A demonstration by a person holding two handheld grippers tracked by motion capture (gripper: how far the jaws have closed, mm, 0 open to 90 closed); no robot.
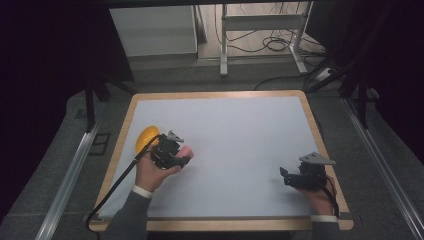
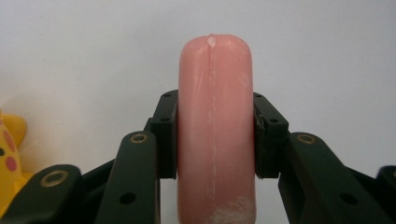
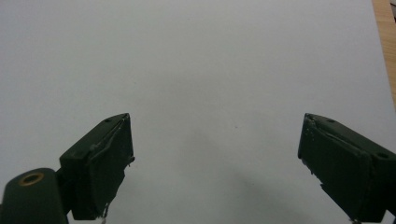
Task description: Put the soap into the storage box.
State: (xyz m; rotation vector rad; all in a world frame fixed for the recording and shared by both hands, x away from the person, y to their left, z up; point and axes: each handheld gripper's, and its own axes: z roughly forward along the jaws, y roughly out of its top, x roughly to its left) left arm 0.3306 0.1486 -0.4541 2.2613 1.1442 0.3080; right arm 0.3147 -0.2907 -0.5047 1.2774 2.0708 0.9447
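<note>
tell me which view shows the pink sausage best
The left gripper view: the pink sausage stands close up, clamped between the left gripper fingers. The high view gives just a small pink tip past that gripper.

The high view is dim and vignetted: its corners and both sides sink into black, while the white table sheet (image 1: 240, 145) stays evenly lit, without glare. The picture is soft and slightly grainy. In the left gripper view, the pink sausage-shaped piece (image 2: 215, 126) is sharp, with a faint sheen along its seam, and the yellow toy (image 2: 10, 154) at the edge is blurred. In the right gripper view, a soft shadow spreads across the sheet (image 3: 210, 60) between the 2 jaws.
</note>
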